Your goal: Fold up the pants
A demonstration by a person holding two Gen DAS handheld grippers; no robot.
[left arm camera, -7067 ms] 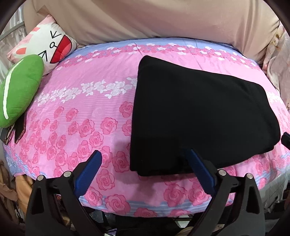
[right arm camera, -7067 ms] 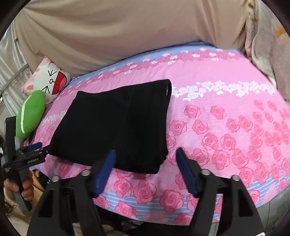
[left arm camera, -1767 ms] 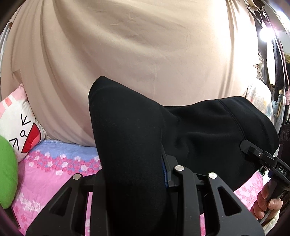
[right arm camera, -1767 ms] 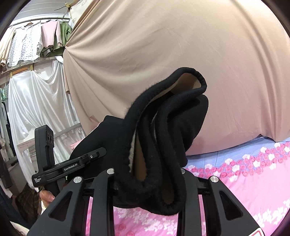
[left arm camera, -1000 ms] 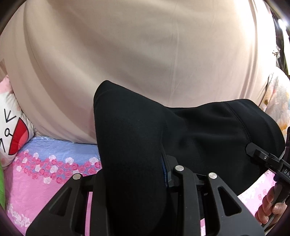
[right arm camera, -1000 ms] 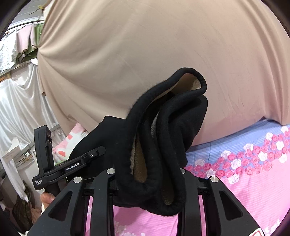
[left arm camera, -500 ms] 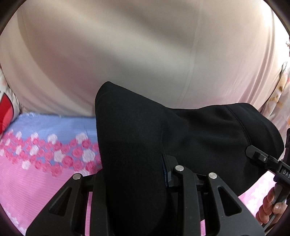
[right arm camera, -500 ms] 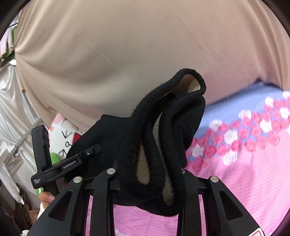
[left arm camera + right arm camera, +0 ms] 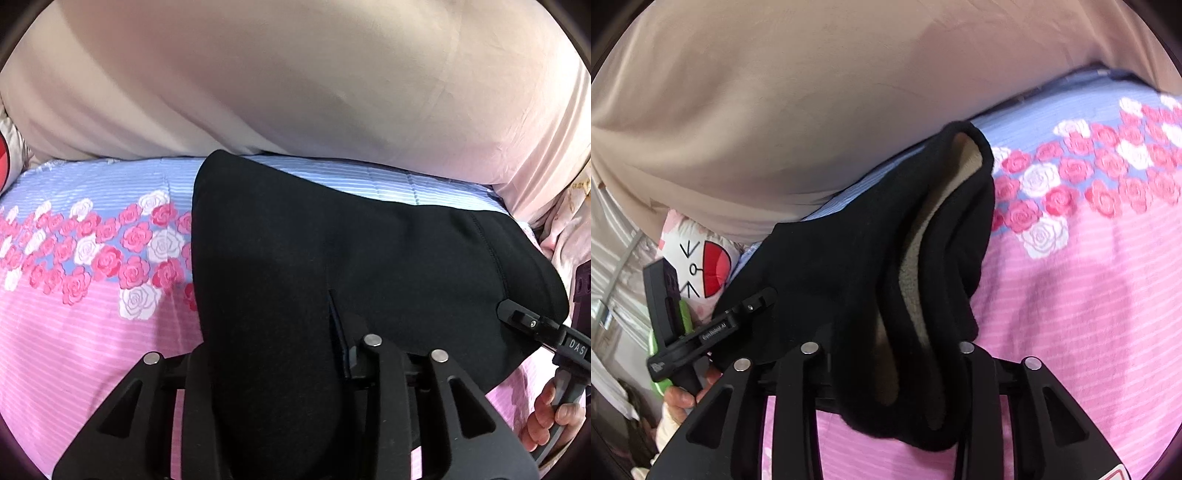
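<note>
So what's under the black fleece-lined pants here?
Under the black fleece-lined pants lies the pink rose-print bedsheet. The pants hide the sheet directly beneath and both grippers' fingertips.

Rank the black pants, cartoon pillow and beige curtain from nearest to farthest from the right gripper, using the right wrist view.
1. Black pants: between the right gripper's opening jaws.
2. Cartoon pillow: far left.
3. Beige curtain: behind the bed.

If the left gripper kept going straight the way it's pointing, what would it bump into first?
The black pants: they already lie between the left gripper's opening jaws and drape ahead of it. Beyond them it would probably meet the flowery bedspread, then the beige curtain, though depth is hard to judge.
</note>
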